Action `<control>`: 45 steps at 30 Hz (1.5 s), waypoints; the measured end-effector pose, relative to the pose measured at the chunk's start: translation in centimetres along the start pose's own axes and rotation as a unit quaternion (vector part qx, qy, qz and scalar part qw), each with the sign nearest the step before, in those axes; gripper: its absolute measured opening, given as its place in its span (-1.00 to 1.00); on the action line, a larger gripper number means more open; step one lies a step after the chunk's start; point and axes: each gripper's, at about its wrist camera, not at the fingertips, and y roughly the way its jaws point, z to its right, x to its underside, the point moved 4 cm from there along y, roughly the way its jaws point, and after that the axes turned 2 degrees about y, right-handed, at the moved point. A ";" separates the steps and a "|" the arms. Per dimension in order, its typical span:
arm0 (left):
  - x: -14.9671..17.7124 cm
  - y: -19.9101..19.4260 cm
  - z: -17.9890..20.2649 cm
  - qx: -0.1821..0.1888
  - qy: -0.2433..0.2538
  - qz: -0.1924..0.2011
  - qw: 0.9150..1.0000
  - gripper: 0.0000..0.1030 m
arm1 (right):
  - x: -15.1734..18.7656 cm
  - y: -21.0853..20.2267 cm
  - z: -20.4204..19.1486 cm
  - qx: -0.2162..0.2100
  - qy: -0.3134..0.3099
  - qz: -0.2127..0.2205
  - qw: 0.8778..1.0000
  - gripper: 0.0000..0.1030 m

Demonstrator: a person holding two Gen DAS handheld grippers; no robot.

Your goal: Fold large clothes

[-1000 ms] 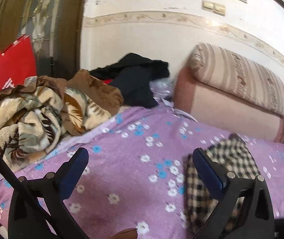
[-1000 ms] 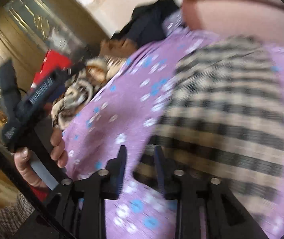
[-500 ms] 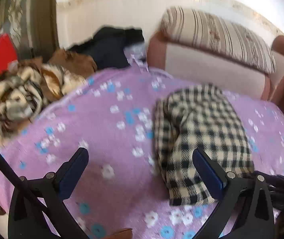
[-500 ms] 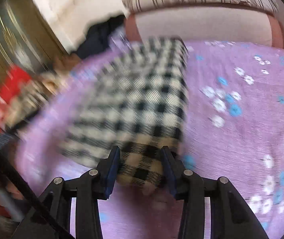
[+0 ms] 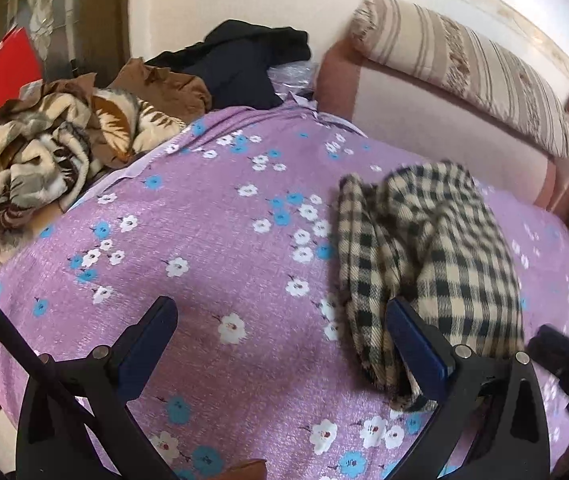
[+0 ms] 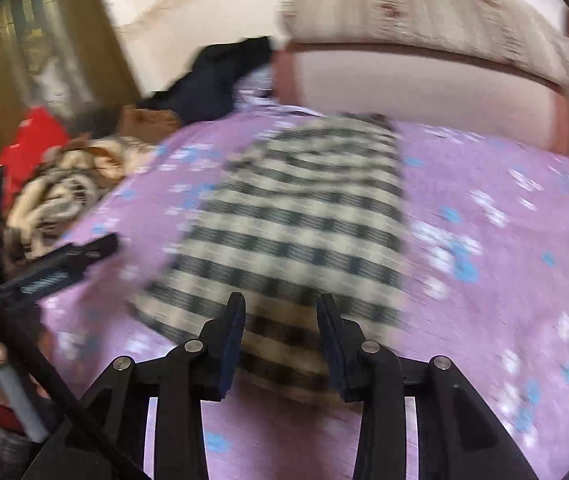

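One checked garment lies on the purple flowered bedspread, folded into a long bundle of cream and black squares. Two grippers are in view, one per camera, each with two blue-padded fingers. At the far left edge of the bed sits one patterned brown blanket in a heap, one plain brown cloth beside it, and one dark garment behind them against the wall. One striped cushion rests on top of the pink headboard.

The bundle's long axis runs from the near edge of the bed away toward the headboard — its far end narrows and stops short of the headboard, its near end points at the cameras.

In the left wrist view the left gripper stands wide open, nothing between its fingers; the bundle lies to its right, with the near end passing behind the right finger. In the blurred right wrist view the right gripper is partly open — its fingers sit on either side of the garment's near end, the cloth lying between them, though whether the pads touch it is unclear through the blur.
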 end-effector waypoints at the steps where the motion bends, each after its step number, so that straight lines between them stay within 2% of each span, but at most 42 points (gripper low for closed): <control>1: -0.2 -0.2 -0.3 0.000 -0.005 0.003 1.000 1.00 | -0.6 1.2 -1.3 -0.023 -0.006 -0.013 1.000 -0.21; 3: -0.6 -0.5 -0.9 -0.004 -0.012 0.011 1.000 1.00 | -1.2 3.3 -2.9 -0.039 -0.017 -0.029 0.999 -0.21; 7: -1.0 -1.2 -2.0 -0.011 -0.021 0.030 0.999 1.00 | -0.8 11.0 -5.2 -0.059 -0.013 -0.113 0.992 -0.20; 10: -1.0 -1.5 -2.2 -0.010 -0.018 0.038 0.999 1.00 | -1.4 12.5 -5.7 -0.060 -0.016 -0.105 0.993 -0.18; 13: -0.9 -1.6 -2.0 -0.022 -0.001 0.050 0.999 1.00 | -2.1 10.7 -5.0 -0.091 0.002 -0.091 0.992 -0.18; 15: -1.0 -2.0 -1.6 -0.021 0.006 0.063 0.998 1.00 | -2.6 8.2 -3.5 -0.086 0.016 -0.059 0.994 -0.18; 17: -1.1 -2.7 -0.9 -0.022 0.011 0.082 0.996 1.00 | -2.1 5.3 -1.7 -0.059 0.023 -0.026 0.998 -0.12; 19: -1.0 -3.3 -0.2 -0.023 0.020 0.097 0.995 1.00 | -0.9 2.7 0.4 -0.016 0.031 0.000 0.999 0.07; 24: -0.4 -4.8 2.7 -0.010 0.059 0.115 0.992 1.00 | 3.4 -1.8 5.7 0.074 0.070 0.021 0.995 0.08; 26: 0.2 -5.4 4.2 -0.011 0.074 0.116 0.990 1.00 | 4.7 -2.9 7.4 0.087 0.093 0.025 0.992 0.09; 30: 2.8 -5.9 6.1 -0.012 0.085 0.085 0.993 1.00 | 7.5 -3.7 10.1 0.113 0.133 0.006 0.985 0.15; 34: 6.4 -4.5 7.3 0.016 0.087 0.012 0.996 1.00 | 8.7 -2.8 10.4 0.105 0.145 -0.020 0.984 0.15; 38: 9.4 -2.9 8.3 0.024 0.102 -0.041 0.994 1.00 | 9.4 -2.2 9.3 0.127 0.116 -0.031 0.985 0.15; 45: 11.9 -1.0 9.2 0.018 0.108 -0.080 0.991 1.00 | 10.3 -2.0 8.3 0.195 0.062 -0.037 0.978 0.19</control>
